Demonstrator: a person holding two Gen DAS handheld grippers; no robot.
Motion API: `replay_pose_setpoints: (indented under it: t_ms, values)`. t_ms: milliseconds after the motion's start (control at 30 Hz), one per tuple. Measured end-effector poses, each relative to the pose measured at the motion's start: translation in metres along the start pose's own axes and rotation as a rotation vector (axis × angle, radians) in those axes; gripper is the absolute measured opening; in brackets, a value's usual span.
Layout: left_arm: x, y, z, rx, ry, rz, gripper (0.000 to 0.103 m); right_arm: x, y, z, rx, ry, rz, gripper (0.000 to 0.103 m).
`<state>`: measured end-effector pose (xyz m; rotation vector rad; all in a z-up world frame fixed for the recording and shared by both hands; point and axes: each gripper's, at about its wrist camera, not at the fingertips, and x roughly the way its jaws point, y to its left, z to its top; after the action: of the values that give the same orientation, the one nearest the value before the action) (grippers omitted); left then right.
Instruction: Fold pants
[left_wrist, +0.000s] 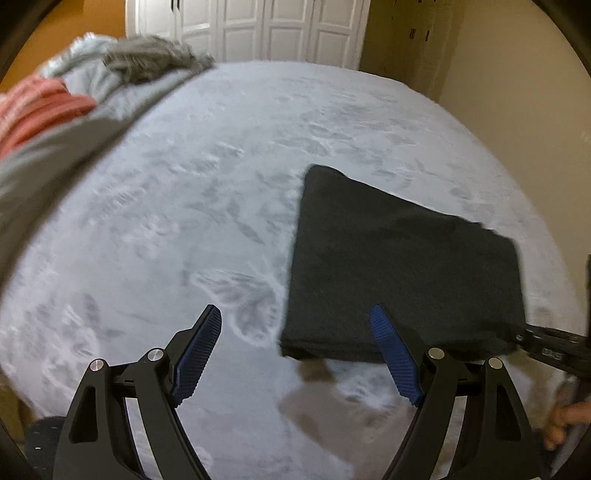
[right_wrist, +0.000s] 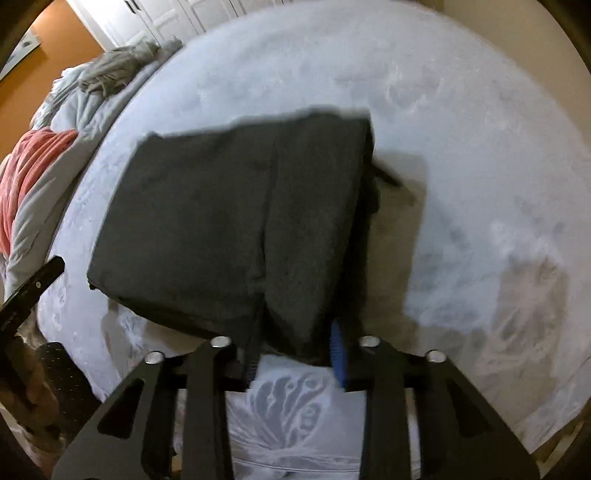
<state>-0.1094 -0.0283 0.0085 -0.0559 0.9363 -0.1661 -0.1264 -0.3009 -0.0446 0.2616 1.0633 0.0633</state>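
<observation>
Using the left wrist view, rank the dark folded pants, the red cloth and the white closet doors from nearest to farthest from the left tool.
1. Dark folded pants, just ahead, right.
2. Red cloth, far left on the bed.
3. White closet doors, beyond the bed, top.

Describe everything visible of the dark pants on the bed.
The pants are charcoal, of soft knit-looking cloth, folded into a thick rectangular bundle with a seam line down the middle. They lie on the pale butterfly-print bedspread. The right gripper has its jaws around the near edge; the left gripper stands open beside them.
</observation>
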Motion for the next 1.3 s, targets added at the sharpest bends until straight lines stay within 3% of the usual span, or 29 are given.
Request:
replay_pose_setpoints:
  t_ms: [67, 100, 133, 200, 267, 367, 400, 433, 467, 500, 533, 667, 867, 1000, 1067, 1100, 1133, 1167, 1200, 1267, 1300]
  values:
    - [-0.003, 0.010, 0.003, -0.037, -0.001, -0.083, 0.083, -0.018, 0.000, -0.002, -0.017, -0.046, 0.010, 0.025]
    - [-0.003, 0.013, 0.004, -0.052, -0.003, -0.093, 0.086, -0.016, -0.002, -0.002, -0.010, -0.036, 0.014, 0.034]
    - [0.002, 0.019, 0.007, -0.076, -0.008, -0.107, 0.086, -0.011, -0.005, -0.003, -0.010, -0.018, -0.005, 0.051]
    - [0.019, 0.025, 0.013, -0.105, 0.026, -0.118, 0.086, -0.001, -0.015, 0.000, 0.032, -0.018, -0.057, 0.075]
    - [0.048, 0.026, 0.017, -0.137, 0.108, -0.171, 0.086, 0.006, -0.029, 0.004, 0.114, -0.014, 0.005, 0.080]
    - [0.091, 0.017, 0.012, -0.163, 0.219, -0.267, 0.086, 0.040, -0.040, 0.012, 0.227, 0.062, 0.152, 0.085]
    - [0.104, 0.014, 0.009, -0.179, 0.230, -0.285, 0.086, 0.049, -0.034, 0.014, 0.211, 0.043, 0.128, 0.085]
    - [0.104, 0.012, 0.009, -0.171, 0.200, -0.276, 0.082, 0.049, -0.025, 0.018, 0.167, 0.028, 0.096, 0.060]
    - [0.101, 0.004, 0.011, -0.134, 0.176, -0.280, 0.070, 0.045, -0.016, 0.020, 0.142, 0.023, 0.115, 0.045]
    - [0.099, 0.000, 0.013, -0.118, 0.181, -0.269, 0.049, 0.038, -0.012, 0.023, 0.146, 0.011, 0.098, 0.032]
    - [0.090, -0.001, 0.017, -0.120, 0.171, -0.244, 0.023, 0.028, -0.004, 0.026, 0.126, -0.014, 0.070, 0.027]
    - [0.023, 0.006, 0.044, -0.114, 0.079, -0.367, 0.019, -0.033, 0.024, 0.034, 0.075, -0.158, 0.101, 0.024]
    - [-0.134, 0.014, 0.098, 0.041, -0.210, -0.390, 0.019, -0.157, 0.098, 0.063, -0.129, -0.445, 0.129, 0.024]
    - [-0.196, 0.020, 0.147, 0.092, -0.407, -0.353, 0.020, -0.206, 0.131, 0.111, -0.209, -0.619, 0.144, 0.026]
    - [-0.198, 0.022, 0.171, 0.092, -0.456, -0.315, 0.026, -0.195, 0.138, 0.148, -0.226, -0.644, 0.134, 0.032]
    - [-0.192, 0.025, 0.182, 0.091, -0.478, -0.281, 0.033, -0.181, 0.135, 0.163, -0.212, -0.662, 0.112, 0.046]
    - [-0.173, 0.028, 0.196, 0.098, -0.487, -0.219, 0.057, -0.158, 0.131, 0.180, -0.191, -0.676, 0.063, 0.072]
    - [-0.154, 0.035, 0.202, 0.084, -0.491, -0.163, 0.074, -0.125, 0.124, 0.196, -0.176, -0.657, -0.018, 0.081]
    - [-0.128, 0.044, 0.206, 0.053, -0.491, -0.093, 0.098, -0.095, 0.120, 0.205, -0.167, -0.620, -0.095, 0.086]
    - [-0.051, 0.066, 0.206, 0.016, -0.354, 0.055, 0.095, -0.013, 0.097, 0.208, -0.097, -0.415, -0.243, 0.078]
    - [-0.015, 0.078, 0.199, -0.004, -0.254, 0.091, 0.085, 0.010, 0.087, 0.199, -0.063, -0.358, -0.240, 0.071]
